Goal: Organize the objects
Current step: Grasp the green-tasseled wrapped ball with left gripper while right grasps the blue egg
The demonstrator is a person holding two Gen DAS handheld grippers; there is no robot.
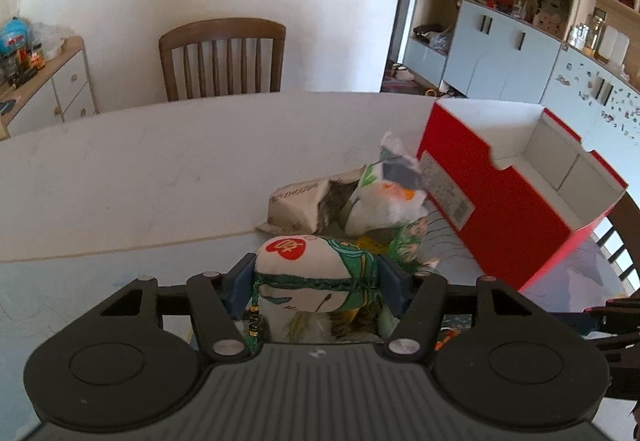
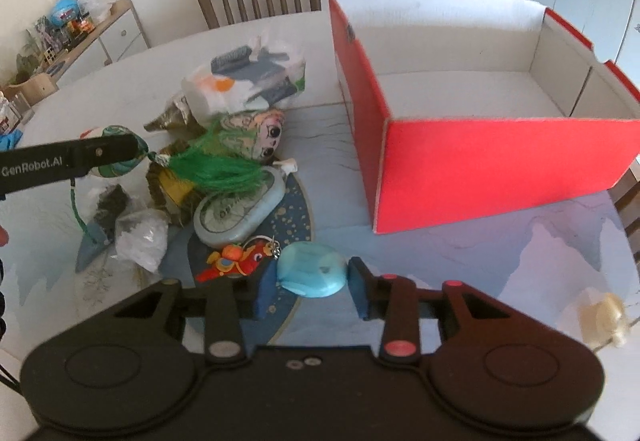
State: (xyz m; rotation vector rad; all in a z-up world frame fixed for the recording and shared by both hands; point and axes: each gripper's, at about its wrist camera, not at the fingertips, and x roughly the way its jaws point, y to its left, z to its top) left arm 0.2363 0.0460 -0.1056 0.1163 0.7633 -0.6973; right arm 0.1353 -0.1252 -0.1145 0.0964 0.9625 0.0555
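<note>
With your left tongs point(image 1: 316, 281) clamped on the embroidered sachet point(image 1: 316, 265) and right tongs point(image 2: 312, 287) on the blue case point(image 2: 312, 275), clear the red box point(image 2: 500, 161) wall before releasing.

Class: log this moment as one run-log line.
left claw: shut on pouch | right claw: shut on blue case | red box: empty

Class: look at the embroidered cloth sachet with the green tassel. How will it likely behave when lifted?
The sachet bulges between the left claw, so it is probably soft and squashy. Its green tassel trails loose and may snag neighbours. Stuffed cloth is likely light.
</note>
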